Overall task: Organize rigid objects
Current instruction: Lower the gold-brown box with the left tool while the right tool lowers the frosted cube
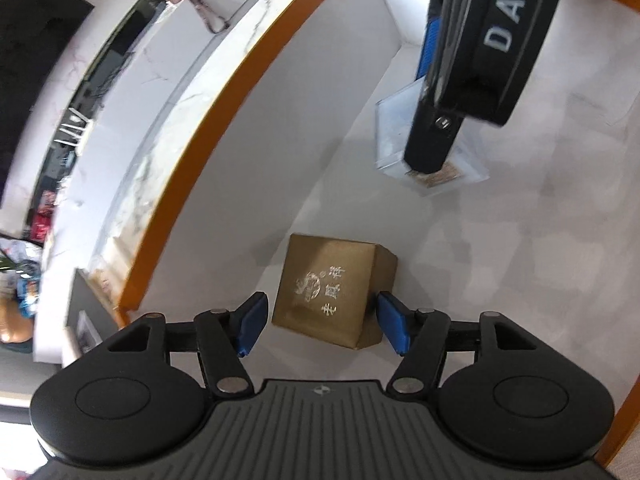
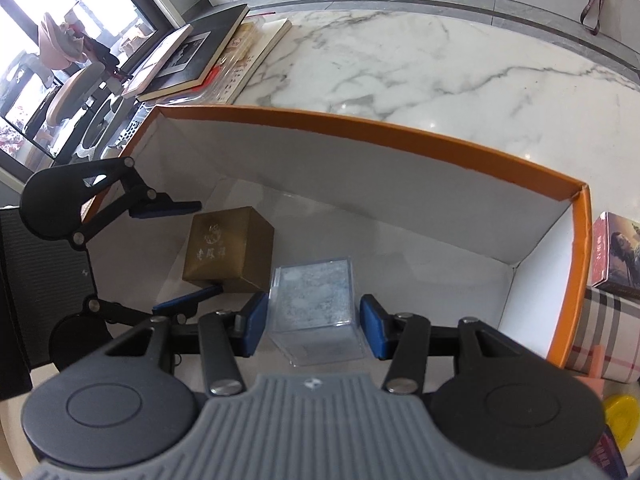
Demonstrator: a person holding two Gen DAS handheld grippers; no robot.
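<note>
Gold box [image 1: 326, 298] — 老凤祥 | left tongs [image 1: 322, 326] agape | right tongs [image 2: 310, 322] agape — "DAS"

Bright daylight from window [image 2: 48, 52]; fisheye-curved edges; slight motion blur.

An open box [image 2: 400, 130] sits on the tabletop [image 2: 420, 60]. Inside it, on its floor, a cube box [image 2: 228, 250] stands beside a clear case [image 2: 316, 304], the two touching or nearly so at one corner. In the right wrist view the cube box lies left of and slightly behind the clear case. A stack of books [image 2: 200, 60] lies on the tabletop behind the open box's left corner. Another book [image 2: 616, 256] rests outside its right wall.
</note>
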